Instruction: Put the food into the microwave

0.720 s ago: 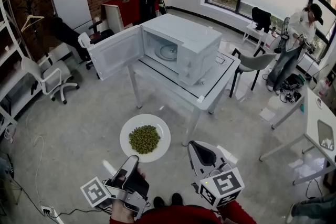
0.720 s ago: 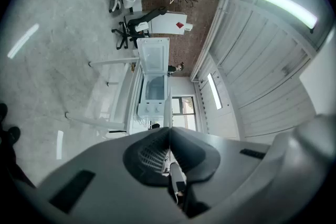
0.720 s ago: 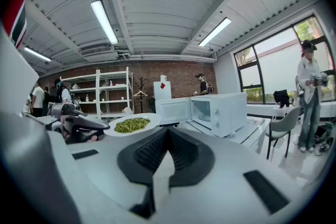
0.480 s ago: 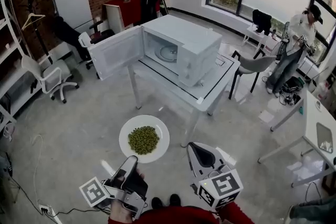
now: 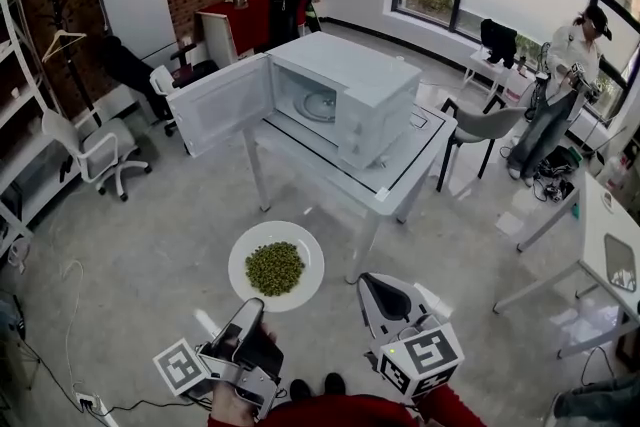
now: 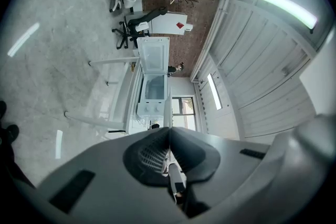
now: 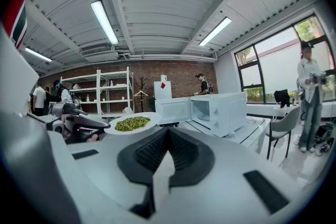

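The plate of peas is held level, in front of the open microwave
The left gripper has its jaws closed narrow on the near rim of the plate. It keeps the plate flat, I think so that the peas do not roll off from the heap in the middle. The plate hangs in the air above the floor, well apart from the microwave. The microwave stands on the white table with its door swung wide open, so the cavity with the glass turntable is ready to receive the food. The right gripper is beside the plate and does not touch it; its jaws are pressed together on nothing, and it seems to be kept free as a spare hand
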The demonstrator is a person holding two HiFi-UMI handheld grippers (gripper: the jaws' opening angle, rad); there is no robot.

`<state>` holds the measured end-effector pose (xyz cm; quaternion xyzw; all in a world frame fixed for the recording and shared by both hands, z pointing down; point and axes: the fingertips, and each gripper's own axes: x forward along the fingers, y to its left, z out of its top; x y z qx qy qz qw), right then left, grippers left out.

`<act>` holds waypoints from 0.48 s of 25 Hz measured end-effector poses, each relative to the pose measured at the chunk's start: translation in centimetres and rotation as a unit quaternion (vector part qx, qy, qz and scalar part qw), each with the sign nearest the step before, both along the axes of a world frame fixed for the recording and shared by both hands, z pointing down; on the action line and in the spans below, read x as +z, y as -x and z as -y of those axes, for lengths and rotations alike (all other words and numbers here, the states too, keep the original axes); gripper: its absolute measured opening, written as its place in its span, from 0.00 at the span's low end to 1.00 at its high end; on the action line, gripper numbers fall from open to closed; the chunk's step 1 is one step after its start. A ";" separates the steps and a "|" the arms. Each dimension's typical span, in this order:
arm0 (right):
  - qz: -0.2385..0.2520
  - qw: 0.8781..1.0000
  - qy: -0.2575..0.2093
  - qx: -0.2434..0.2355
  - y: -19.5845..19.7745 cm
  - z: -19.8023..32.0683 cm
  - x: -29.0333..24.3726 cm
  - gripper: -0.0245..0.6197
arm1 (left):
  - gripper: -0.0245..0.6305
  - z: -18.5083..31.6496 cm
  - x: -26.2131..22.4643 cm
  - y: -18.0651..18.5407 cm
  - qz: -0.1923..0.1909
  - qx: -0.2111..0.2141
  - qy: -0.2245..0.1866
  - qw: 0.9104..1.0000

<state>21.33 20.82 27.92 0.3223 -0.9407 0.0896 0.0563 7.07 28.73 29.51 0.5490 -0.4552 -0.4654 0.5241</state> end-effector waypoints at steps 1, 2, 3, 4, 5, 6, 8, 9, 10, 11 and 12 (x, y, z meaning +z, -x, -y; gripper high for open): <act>0.003 1.000 0.000 -0.001 0.0 0.1 0.0 0.06 | 0.06 0.1 0.1 0.0 0.000 0.000 0.001 1.000; 0.007 1.000 0.000 -0.002 -0.1 0.1 0.0 0.06 | 0.06 0.1 0.1 -0.1 0.001 -0.001 0.002 1.000; 0.012 1.000 0.000 -0.002 -0.1 0.2 0.0 0.06 | 0.06 0.2 0.1 -0.1 0.001 -0.001 0.003 1.000; 0.015 1.000 0.000 -0.003 -0.2 0.2 -0.1 0.06 | 0.06 0.3 0.1 -0.1 0.002 -0.002 0.003 1.000; 0.018 1.000 0.001 -0.003 -0.3 0.3 -0.1 0.06 | 0.06 0.4 0.1 -0.1 0.002 -0.002 0.003 1.000; 0.018 1.000 0.001 -0.003 -0.4 0.4 -0.1 0.06 | 0.06 0.5 0.1 -0.2 0.003 -0.003 0.003 1.000; 0.015 1.000 0.002 -0.002 -0.8 0.8 -0.1 0.06 | 0.06 0.9 0.0 -0.2 0.005 -0.005 0.003 1.000; 0.013 1.000 0.002 -0.001 -1.0 1.0 -0.1 0.06 | 0.06 1.1 0.0 -0.3 0.006 -0.006 0.003 1.000; 0.010 1.000 0.001 0.000 -1.3 1.2 -0.1 0.06 | 0.06 1.3 -0.1 -0.4 0.007 -0.007 0.002 1.000; 0.008 1.000 0.000 0.001 -1.6 1.5 -0.1 0.06 | 0.06 1.5 -0.2 -0.5 0.008 -0.008 0.001 1.000; 0.007 1.000 -0.001 0.003 -1.9 1.7 -0.1 0.06 | 0.06 1.7 -0.3 -0.6 0.009 -0.010 0.000 1.000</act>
